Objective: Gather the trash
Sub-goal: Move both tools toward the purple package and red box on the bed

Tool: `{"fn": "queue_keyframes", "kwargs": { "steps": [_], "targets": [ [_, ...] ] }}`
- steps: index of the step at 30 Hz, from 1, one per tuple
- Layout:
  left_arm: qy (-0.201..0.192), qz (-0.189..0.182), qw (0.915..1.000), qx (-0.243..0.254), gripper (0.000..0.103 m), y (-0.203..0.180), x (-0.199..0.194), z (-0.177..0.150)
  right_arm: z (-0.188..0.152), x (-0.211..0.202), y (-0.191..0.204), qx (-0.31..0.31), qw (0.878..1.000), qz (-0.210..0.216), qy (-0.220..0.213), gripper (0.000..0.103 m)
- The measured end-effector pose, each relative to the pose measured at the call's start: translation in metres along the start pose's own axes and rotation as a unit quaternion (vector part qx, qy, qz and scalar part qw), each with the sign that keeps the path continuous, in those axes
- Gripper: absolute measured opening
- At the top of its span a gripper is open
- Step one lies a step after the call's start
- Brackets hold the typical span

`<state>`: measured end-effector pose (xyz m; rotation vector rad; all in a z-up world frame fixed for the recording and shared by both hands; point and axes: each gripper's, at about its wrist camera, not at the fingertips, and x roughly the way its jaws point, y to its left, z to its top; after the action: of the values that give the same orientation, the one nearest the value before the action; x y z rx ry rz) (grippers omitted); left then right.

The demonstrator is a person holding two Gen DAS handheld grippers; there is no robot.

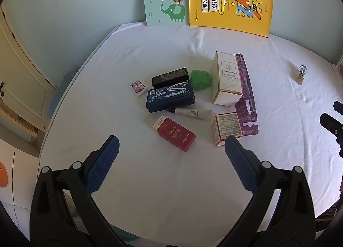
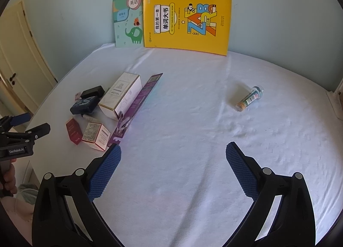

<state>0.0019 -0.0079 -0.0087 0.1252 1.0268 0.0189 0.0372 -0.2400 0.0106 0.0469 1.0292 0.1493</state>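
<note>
1. Left tongs (image 1: 171, 152), black frame with blue ribbed pads: spread wide, grasping nothing, hovering over the near part of the white cloth-covered tabletop (image 1: 163, 193).
2. Right tongs (image 2: 173, 161), same make: likewise released and empty, over bare cloth to the right of the litter.
3. Dark red rectangular carton (image 1: 174, 134): lying flat, nearest the left tongs.
4. Small white carton with red edging and printed label (image 1: 226, 128): just right of the red carton, resting against the purple card.
5. White squeeze tube with black cap (image 1: 191, 113): lying between the red carton and the navy box.
6. Long purple cardboard toothbrush pack (image 1: 246, 97): flat, running along the right side of the pile.
7. Navy blue flat box with white swirl lettering (image 1: 170, 98); a black box (image 1: 170, 77) touching it behind.
8. Tall white and gold carton (image 1: 226, 80): tipped on its side.
9. Tiny pink-patterned square packet (image 1: 138, 86): left of the navy box.
10. Green crumpled wad (image 1: 200, 80): between black box and white carton.
11. Small clear vial with printed label (image 2: 249, 99): lying alone, well apart to the right.
12. Yellow picture book (image 1: 230, 3) and pale green elephant notebook (image 1: 165, 0): propped against the far wall.
</note>
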Motion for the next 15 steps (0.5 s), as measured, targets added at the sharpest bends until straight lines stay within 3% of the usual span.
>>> {"fn": "queue_keyframes", "kwargs": {
  "steps": [15],
  "targets": [
    [0.003, -0.003, 1.0000, 0.000, 0.097, -0.0003, 0.0025, 0.0020, -0.0002, 0.0031, 0.0016, -0.001, 1.000, 0.004, 0.004, 0.097]
  ]
}}
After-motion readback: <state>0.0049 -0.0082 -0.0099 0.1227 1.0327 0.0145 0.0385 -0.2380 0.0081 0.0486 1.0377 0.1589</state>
